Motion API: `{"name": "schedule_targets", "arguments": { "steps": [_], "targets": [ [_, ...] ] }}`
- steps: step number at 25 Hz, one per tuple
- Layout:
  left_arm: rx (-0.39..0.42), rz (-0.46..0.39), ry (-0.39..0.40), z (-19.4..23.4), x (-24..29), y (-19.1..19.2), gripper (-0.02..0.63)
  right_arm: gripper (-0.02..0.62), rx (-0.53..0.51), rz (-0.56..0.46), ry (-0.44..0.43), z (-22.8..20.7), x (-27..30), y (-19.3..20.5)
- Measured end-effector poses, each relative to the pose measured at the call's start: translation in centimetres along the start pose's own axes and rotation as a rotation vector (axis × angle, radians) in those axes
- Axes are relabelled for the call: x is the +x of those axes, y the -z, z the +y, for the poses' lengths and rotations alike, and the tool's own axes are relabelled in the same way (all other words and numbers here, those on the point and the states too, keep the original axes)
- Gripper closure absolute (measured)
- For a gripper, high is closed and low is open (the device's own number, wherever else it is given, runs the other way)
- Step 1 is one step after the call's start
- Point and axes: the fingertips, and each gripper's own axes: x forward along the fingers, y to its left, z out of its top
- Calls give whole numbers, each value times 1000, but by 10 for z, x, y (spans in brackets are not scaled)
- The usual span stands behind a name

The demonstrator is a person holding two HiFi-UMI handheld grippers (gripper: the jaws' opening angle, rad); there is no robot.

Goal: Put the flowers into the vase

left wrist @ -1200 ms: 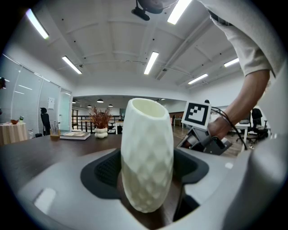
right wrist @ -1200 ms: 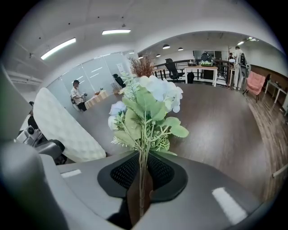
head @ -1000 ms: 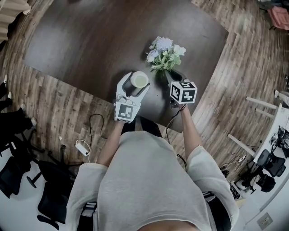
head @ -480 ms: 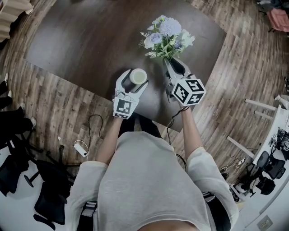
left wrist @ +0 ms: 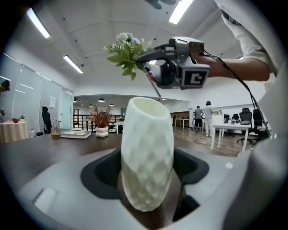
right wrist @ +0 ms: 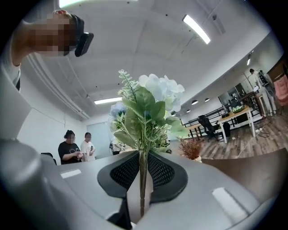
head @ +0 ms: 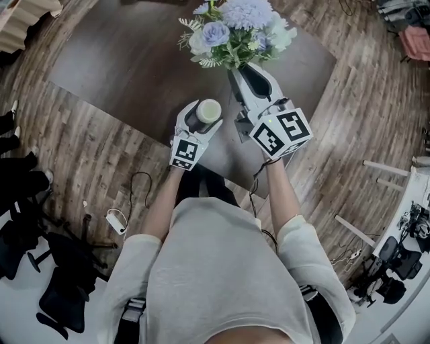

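Clasps the cream vase upright between the wide-set jaws of the left gripper, base on the dark table. Pinches the stems of the flowers in the narrow-drawn jaws of the right gripper, blooms out past the tips. Holds the bunch raised, above and beyond the left jaws, clear of the vase mouth.

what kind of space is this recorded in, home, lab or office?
Probably an open-plan office or lab floor: white desks with office chairs, long ceiling strip lights, and people standing about in the background.
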Motion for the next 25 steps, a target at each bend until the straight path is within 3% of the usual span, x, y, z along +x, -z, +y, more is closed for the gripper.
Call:
{"name": "schedule_targets", "arguments": {
  "steps": [4,7,25],
  "targets": [
    [-2,2,-3,3,-3,1,258,535,-32,-81,-88,35,10,-33],
    [-6,4,-6,3,-3,3,258,534,-71,-109,-130,52,14,-38],
    [-14,-11,-14,7,-3,1,258,529,-29,-10,-136,47,9,51]
  ]
}}
